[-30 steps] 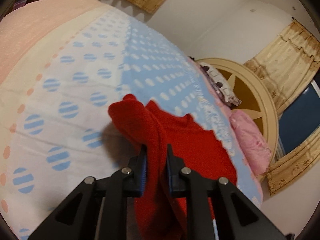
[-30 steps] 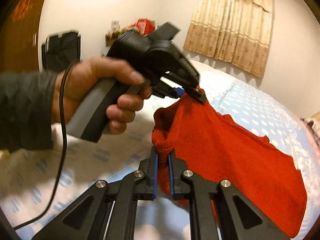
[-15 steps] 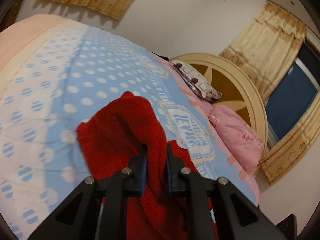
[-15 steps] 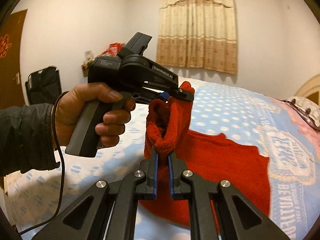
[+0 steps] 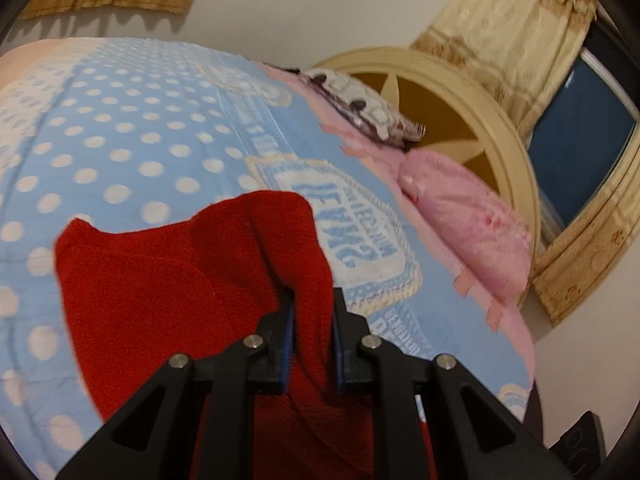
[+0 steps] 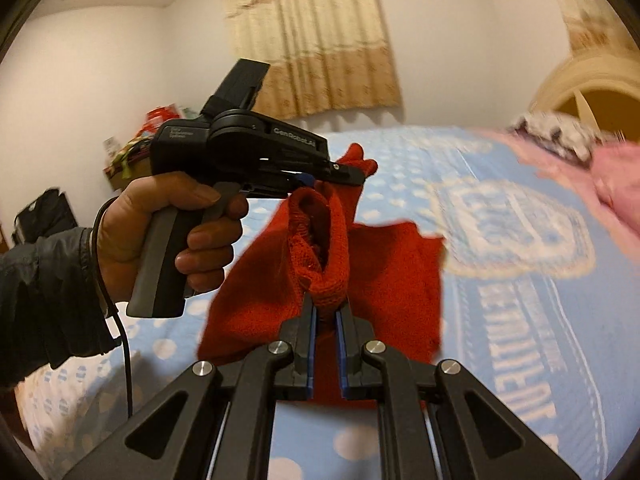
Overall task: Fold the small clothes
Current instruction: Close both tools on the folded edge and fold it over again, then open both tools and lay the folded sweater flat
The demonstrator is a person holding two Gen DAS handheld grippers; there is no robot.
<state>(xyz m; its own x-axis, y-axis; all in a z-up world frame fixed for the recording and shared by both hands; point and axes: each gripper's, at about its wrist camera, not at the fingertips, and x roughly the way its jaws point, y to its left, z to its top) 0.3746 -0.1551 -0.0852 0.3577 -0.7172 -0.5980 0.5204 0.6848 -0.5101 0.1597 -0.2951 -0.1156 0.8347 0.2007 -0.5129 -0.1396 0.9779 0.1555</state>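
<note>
Red knit garment (image 6: 320, 280): lifted above the bedspread (image 5: 160, 140), far hem trailing on it.
Left gripper (image 5: 313, 312): clamped on knit edge.
Right gripper (image 6: 326, 316): clamped on knit edge.
Technique: keep both corners level, lay over bedspread evenly.

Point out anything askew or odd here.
Nothing damaged. The red knit garment hangs bunched and twisted above the bed, pinched by both the left gripper and right gripper, not flat yet.

Black fingers (image 6: 310, 344) blue-padded, silver screws; dark sleeve (image 6: 44, 296), black cable (image 6: 127, 360).
</note>
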